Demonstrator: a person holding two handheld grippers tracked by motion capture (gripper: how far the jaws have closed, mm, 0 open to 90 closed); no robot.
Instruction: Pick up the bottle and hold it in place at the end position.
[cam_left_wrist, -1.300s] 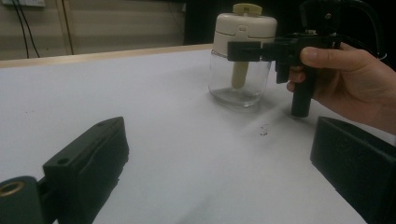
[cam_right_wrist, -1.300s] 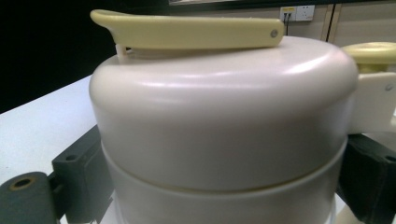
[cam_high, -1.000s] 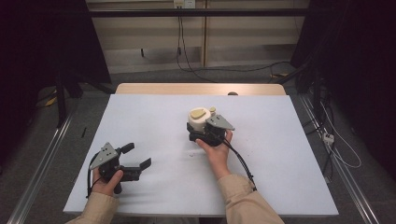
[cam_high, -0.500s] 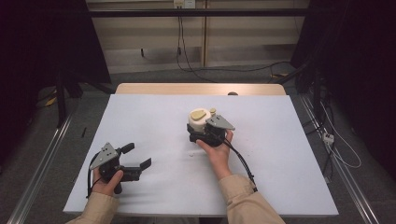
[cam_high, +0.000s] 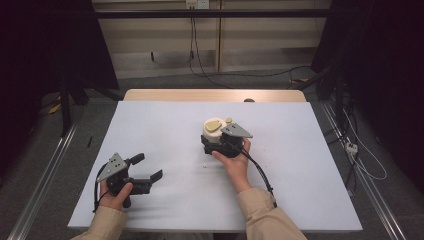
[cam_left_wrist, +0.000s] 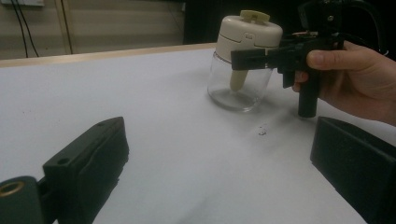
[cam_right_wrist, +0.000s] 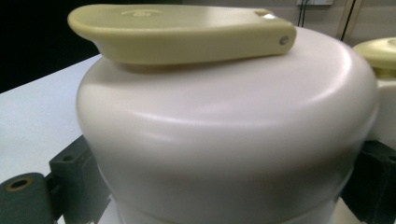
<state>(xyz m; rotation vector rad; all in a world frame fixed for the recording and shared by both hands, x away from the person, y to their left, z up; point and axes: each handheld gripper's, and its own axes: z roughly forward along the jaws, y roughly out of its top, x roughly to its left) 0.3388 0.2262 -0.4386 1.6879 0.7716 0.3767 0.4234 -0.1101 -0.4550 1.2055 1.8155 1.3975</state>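
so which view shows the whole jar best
The left gripper view: the jar stands whole in side profile, clear glass body under a cream lid, the right claw around it. The high view gives just its lid top; the right gripper view, a close-up of the lid.

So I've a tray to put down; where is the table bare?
The far left of the table is bare, beyond the left hand-held gripper. So is the right side, past the jar and the right hand-held gripper around it. The middle is crowded, with a small crumb near the jar.
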